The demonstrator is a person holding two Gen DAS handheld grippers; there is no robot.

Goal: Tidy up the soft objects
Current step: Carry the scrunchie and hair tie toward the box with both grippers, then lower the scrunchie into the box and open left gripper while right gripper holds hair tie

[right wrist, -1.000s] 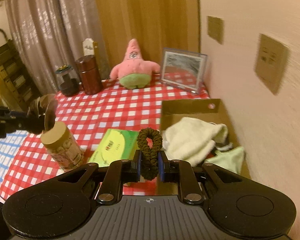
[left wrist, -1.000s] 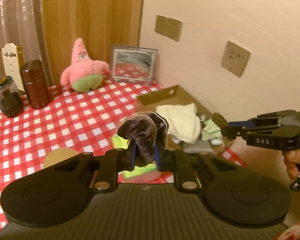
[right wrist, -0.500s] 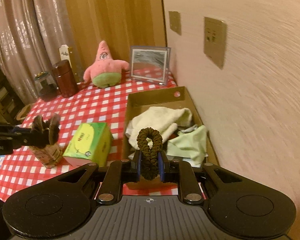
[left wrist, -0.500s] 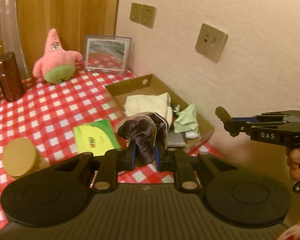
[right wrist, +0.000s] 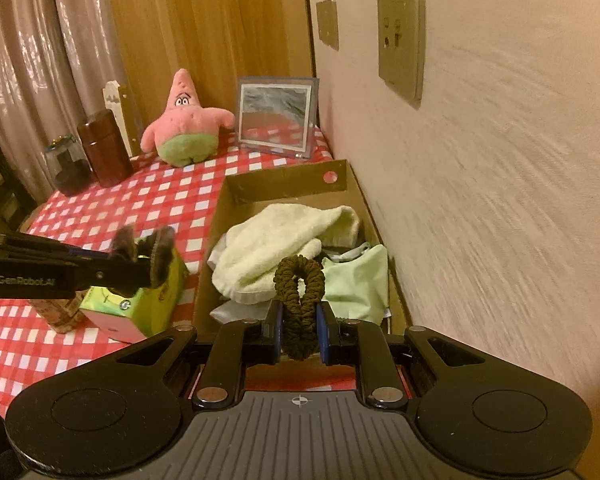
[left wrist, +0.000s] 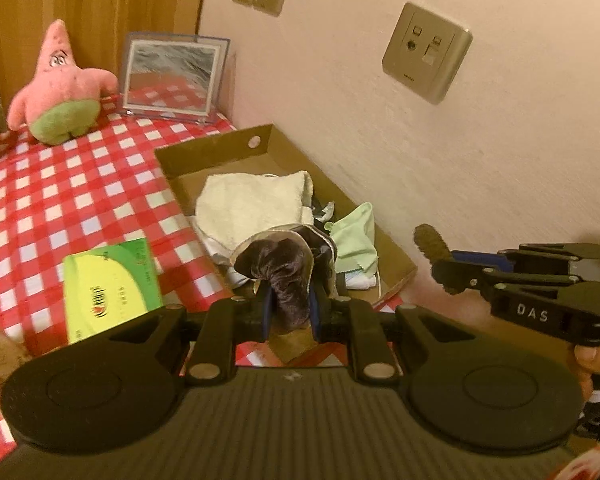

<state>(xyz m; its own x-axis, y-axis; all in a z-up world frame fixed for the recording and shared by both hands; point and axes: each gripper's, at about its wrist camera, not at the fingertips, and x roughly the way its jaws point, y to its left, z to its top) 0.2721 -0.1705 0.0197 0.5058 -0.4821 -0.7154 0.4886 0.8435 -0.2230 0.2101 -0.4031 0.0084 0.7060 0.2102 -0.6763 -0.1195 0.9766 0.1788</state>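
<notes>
Scrunchies | left fingers (left wrist: 290,310) clench dark velvet scrunchie (left wrist: 286,268) | right fingers (right wrist: 299,330) clench ribbed olive scrunchie (right wrist: 299,292)

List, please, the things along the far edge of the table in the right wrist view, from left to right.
Dark glass jar → brown canister → pink starfish plush → framed picture.

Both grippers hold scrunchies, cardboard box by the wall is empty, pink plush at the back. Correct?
Not empty. The right wrist view shows the box already holds a cream towel and a green cloth. Otherwise correct: both grippers hold scrunchies, and the plush sits at the back.
</notes>
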